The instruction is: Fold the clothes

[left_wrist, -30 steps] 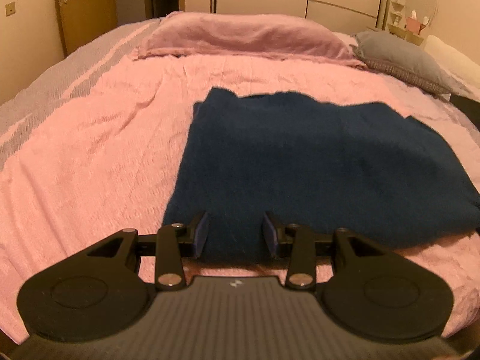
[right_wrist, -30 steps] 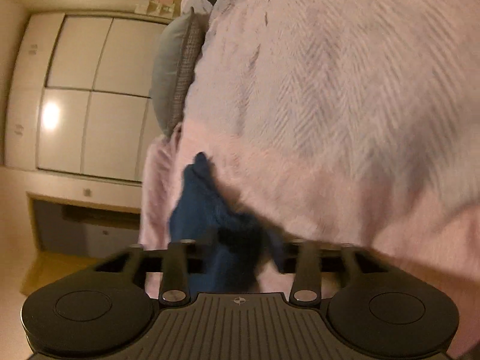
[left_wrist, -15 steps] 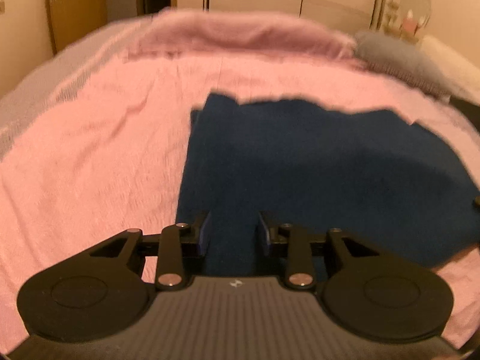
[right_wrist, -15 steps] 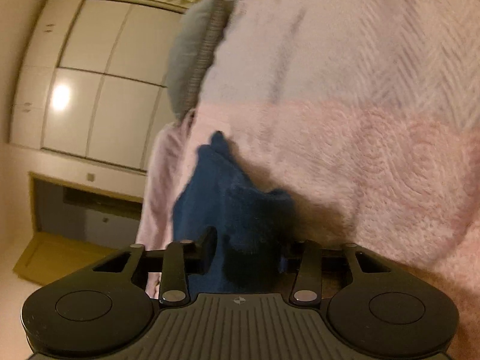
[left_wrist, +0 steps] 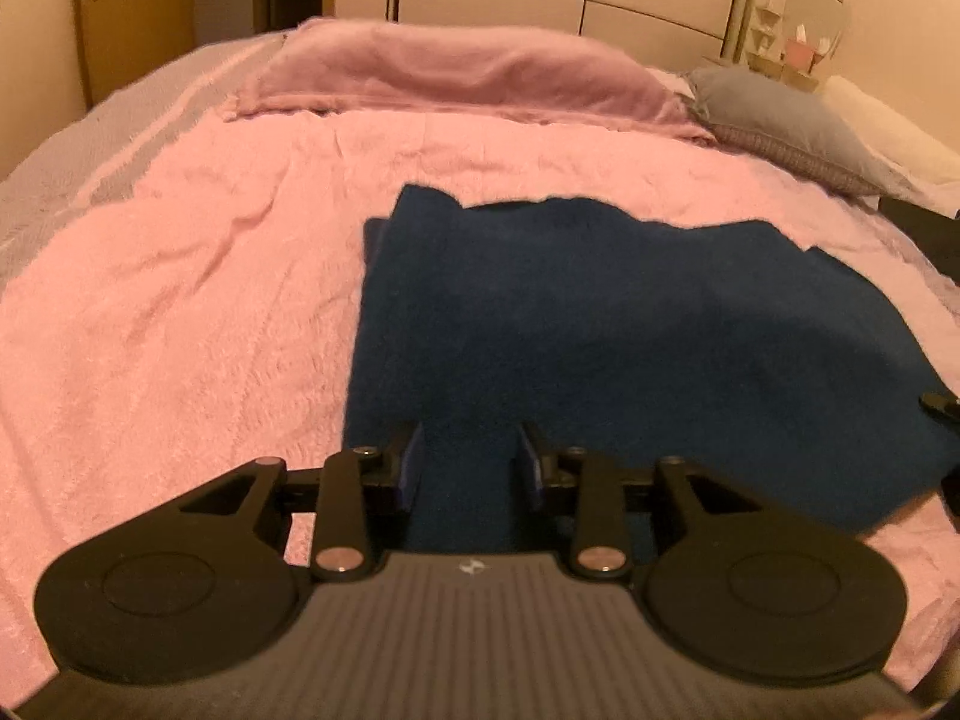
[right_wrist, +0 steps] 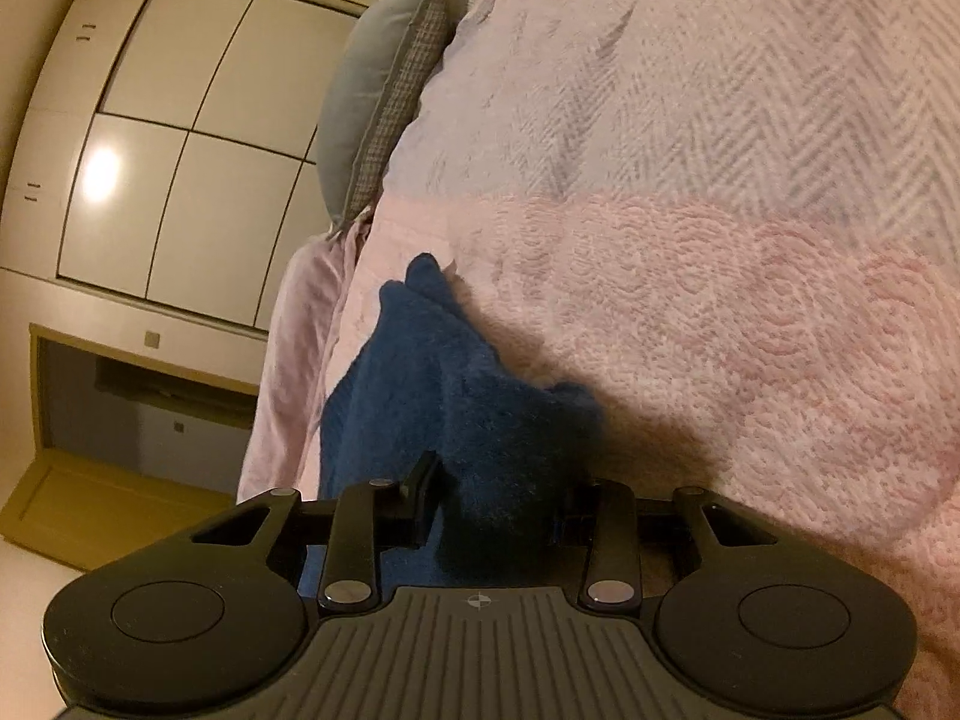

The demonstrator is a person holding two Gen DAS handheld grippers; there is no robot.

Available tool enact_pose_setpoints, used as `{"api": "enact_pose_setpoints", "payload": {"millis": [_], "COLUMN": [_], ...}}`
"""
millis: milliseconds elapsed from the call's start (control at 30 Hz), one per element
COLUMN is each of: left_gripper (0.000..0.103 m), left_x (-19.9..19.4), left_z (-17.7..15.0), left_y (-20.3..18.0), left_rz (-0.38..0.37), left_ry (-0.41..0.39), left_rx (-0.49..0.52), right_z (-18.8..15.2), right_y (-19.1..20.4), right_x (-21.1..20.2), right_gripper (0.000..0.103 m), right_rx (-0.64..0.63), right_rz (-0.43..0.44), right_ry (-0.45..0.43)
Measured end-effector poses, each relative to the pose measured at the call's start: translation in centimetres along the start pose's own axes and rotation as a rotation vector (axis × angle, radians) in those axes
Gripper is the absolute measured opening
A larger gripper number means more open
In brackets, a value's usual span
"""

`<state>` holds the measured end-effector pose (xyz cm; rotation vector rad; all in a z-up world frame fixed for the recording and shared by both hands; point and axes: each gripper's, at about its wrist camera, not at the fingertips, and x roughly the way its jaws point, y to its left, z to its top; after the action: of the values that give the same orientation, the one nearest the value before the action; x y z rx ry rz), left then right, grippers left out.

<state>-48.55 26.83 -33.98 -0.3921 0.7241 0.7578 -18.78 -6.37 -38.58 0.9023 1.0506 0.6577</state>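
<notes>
since a second ago, both jaws have stayed spread around the navy garment [left_wrist: 630, 330].

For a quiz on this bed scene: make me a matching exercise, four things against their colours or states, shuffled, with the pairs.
Things:
1. garment
2. bedspread
3. cushion
4. left gripper

Descriptions:
a. grey, at the far right of the bed
b. dark blue, lying flat on the bed
c. fingers apart, cloth edge between them
d. pink, textured, beneath the blue cloth

Pairs: 1-b, 2-d, 3-a, 4-c
</notes>
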Motion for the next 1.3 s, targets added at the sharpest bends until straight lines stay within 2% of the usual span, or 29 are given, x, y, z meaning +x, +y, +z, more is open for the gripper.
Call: {"api": "enact_pose_setpoints", "payload": {"millis": [67, 100, 167, 267, 300, 367, 467, 567, 600, 700, 800, 833, 967, 1000, 1067, 1133, 1300], "left_gripper": [0.030, 0.030, 0.030, 0.029, 0.029, 0.029, 0.027, 0.027, 0.027, 0.026, 0.026, 0.026, 0.026, 0.026, 0.026, 0.028, 0.036], "left_x": [0.7, 0.6, -0.2, -1.5, -2.0, -2.9, -4.2, -5.4, -5.8, -6.9, -7.3, -7.3, -7.2, -7.3, -7.3, -6.9, -3.5], "left_z": [-0.2, -0.2, 0.2, 0.4, 0.5, 0.3, -0.4, -1.1, -1.4, -2.2, -3.2, -3.4, -3.4, -3.0, -2.2, -0.8, 2.9], "left_y": [0.4, 0.5, 0.8, 2.8, 3.5, 5.3, 7.7, 10.0, 10.8, 12.9, 14.1, 14.4, 14.8, 14.5, 14.0, 13.3, 11.6], "left_rz": [-0.004, -0.011, -0.025, -0.078, -0.098, -0.135, -0.150, -0.155, -0.157, -0.160, -0.148, -0.147, -0.162, -0.173, -0.199, -0.253, -0.414], "left_ry": [0.011, 0.009, -0.004, -0.005, -0.005, -0.008, -0.015, -0.021, -0.023, -0.027, -0.009, -0.002, 0.003, -0.003, -0.017, -0.029, 0.002], "left_rx": [-0.020, -0.032, -0.049, -0.149, -0.187, -0.270, -0.348, -0.413, -0.434, -0.493, -0.510, -0.516, -0.522, -0.515, -0.500, -0.489, -0.491], "right_z": [-0.1, -0.2, -0.3, -0.6, -1.0, -3.4, -10.2, -19.5, -23.0, -30.5, -34.8, -35.7, -36.5, -35.8, -34.4, -32.3, -23.7], "right_y": [0.3, 1.0, 2.7, 6.0, 7.4, 12.0, 18.5, 22.3, 22.6, 21.2, 18.7, 17.7, 16.5, 17.0, 18.1, 19.2, 22.3], "right_x": [0.4, 0.5, 0.9, 1.4, 1.5, 1.9, 2.5, 3.1, 3.3, 4.4, 6.3, 6.8, 5.8, 5.2, 4.1, 2.0, 1.5], "right_gripper": [0.035, 0.029, 0.019, 0.013, 0.013, 0.011, 0.010, 0.010, 0.010, 0.010, 0.011, 0.017, 0.038, 0.041, 0.056, 0.061, 0.061], "right_rx": [-0.031, -0.078, -0.211, -0.374, -0.446, -0.701, -1.141, -1.516, -1.627, -1.843, -1.936, -1.949, -2.027, -2.000, -1.941, -1.874, -1.546], "right_rz": [-0.029, -0.067, -0.147, -0.252, -0.287, -0.329, -0.302, -0.167, -0.115, -0.037, -0.047, -0.056, -0.017, 0.012, 0.071, 0.158, 0.092], "right_ry": [0.006, 0.012, 0.017, 0.028, 0.018, -0.044, -0.125, -0.108, -0.078, 0.017, 0.180, 0.226, 0.214, 0.242, 0.301, 0.353, 0.305]}}
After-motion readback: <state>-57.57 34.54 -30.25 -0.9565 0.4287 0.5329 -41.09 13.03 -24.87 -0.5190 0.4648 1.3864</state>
